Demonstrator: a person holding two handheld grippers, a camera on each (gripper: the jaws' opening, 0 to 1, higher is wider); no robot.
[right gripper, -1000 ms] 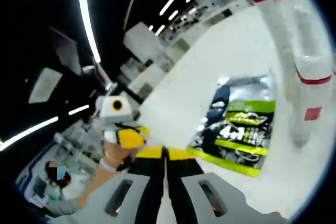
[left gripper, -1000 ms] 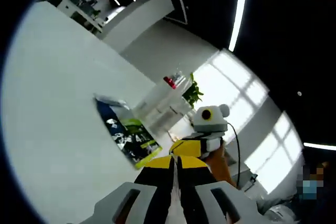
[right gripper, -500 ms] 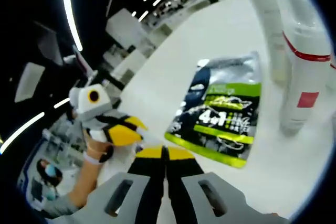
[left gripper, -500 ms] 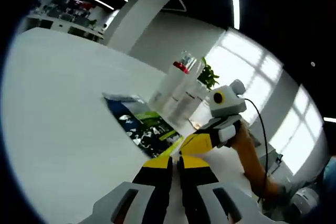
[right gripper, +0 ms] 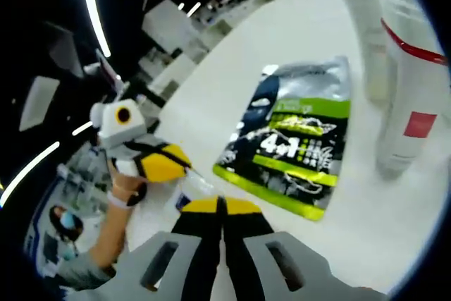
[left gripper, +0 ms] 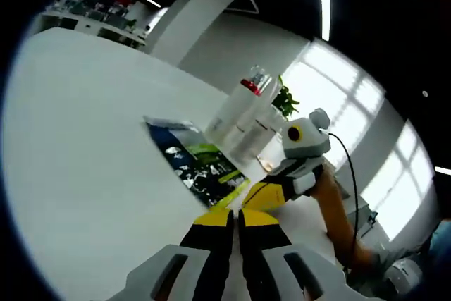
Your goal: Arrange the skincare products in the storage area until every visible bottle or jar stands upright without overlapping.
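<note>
Left gripper [left gripper: 232, 218]: on my end its yellow-tipped jaws look pressed together with nothing between them, hovering over the white table [left gripper: 77, 146]. It also pops up in the right gripper view [right gripper: 184, 166], off to the left of the pouch, a hand wrapped around it; from that side I can't really tell how the jaws stand.

Right gripper [right gripper: 221, 206]: same deal, jaws clenched tight and carrying nothing. In the left gripper view [left gripper: 248, 197] it sits near the table's edge, just beside the pouch's green end, with a forearm trailing off behind it.

Pouch [right gripper: 290, 144]: flat foil sachet, silver at one end, dark blue and green print with "4+1" on it, lying face up on the table just ahead of both grippers. In the left gripper view [left gripper: 196, 162] it sits between my jaws and the bottles.

Bottles: a couple of tall clear plastic ones standing upright just past the pouch. The clear bottle [left gripper: 232, 107] with the red cap stands farther back. The bottle with a red band [right gripper: 416, 96] and a red square label is right beside the pouch's long edge, its foot near but not on it as far as I can see.

Background: shelving and ceiling light strips beyond the far edge, big bright windows, a green plant [left gripper: 285, 101] behind the bottles.
</note>
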